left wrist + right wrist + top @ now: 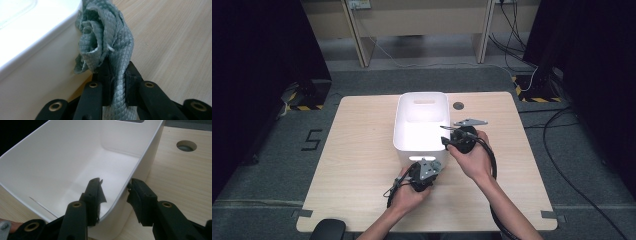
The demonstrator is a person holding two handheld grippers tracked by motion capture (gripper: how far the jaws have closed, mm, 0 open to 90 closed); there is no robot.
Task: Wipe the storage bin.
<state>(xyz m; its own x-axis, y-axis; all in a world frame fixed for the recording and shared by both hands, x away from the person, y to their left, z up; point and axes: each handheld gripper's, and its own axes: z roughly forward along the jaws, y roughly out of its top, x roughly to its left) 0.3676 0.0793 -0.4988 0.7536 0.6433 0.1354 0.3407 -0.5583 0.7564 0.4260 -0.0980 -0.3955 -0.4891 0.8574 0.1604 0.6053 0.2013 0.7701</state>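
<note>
One white bin (421, 122) sits mid-frame on the wooden table (357, 150) in the high view. At its right wall, the right gripper (115, 192) straddles the rim with jaws wide, one inside, one outside. Lower, at the bin's near edge, the left gripper (116, 82) is clamped on a crumpled grey-green cloth (105, 37).

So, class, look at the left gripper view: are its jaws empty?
No: the left gripper is shut on a grey-green cloth, which bunches up above the jaws beside the white bin.

A black "5" (311, 139) is marked on the grey floor (272, 165).
</note>
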